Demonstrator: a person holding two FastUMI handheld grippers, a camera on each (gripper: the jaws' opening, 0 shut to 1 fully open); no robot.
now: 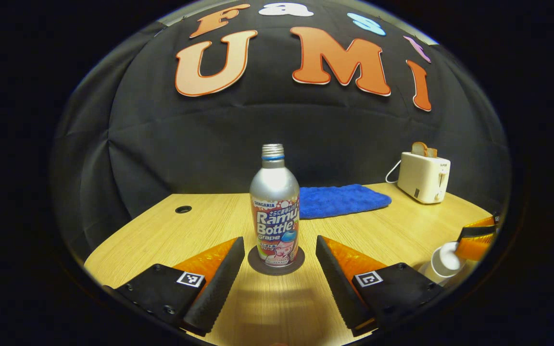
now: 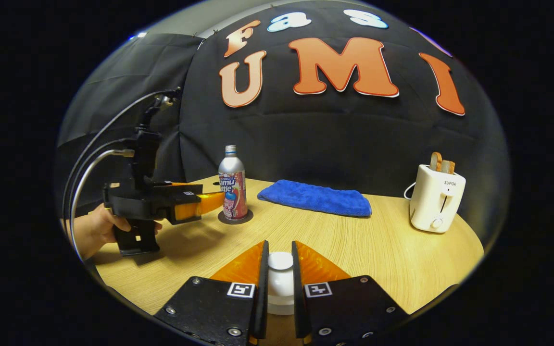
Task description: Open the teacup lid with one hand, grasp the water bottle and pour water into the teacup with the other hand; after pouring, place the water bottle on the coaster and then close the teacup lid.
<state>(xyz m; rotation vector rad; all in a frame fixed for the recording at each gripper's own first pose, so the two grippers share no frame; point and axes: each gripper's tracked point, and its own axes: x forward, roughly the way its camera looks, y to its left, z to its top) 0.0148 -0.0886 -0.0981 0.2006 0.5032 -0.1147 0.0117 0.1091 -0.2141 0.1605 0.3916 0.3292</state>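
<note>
Closing the teacup looks like the step in hand, since the water bottle point(image 1: 275, 206) already stands upright on the coaster point(image 1: 276, 262), so the rest falls to the right gripper point(image 2: 280, 269). Its fingers are pressed in from both sides on the white lid point(image 2: 280, 261), which sits right between the tips, over the white teacup point(image 2: 279, 298) just below them. Whether the lid is fully seated on the rim I cannot tell; the fingers hide the joint. My advice: lower straight down, keep the knob centred between the tips, and spread them only once the lid rests flat, so it neither tilts nor slides off.

The left gripper point(image 1: 279, 250) has its fingers spread wide, with the bottle and coaster in the gap just ahead of the tips, touching neither. Drawing back straight along the fingers' own line should keep them from clipping the tall, narrow bottle, which would tip easily.

Beyond the bottle, past the fingertips on the counter point(image 1: 209, 211), lie a blue cloth point(image 1: 342, 199) and, farther right, a white toaster point(image 1: 423, 177) holding bread, both well apart from the work.
</note>
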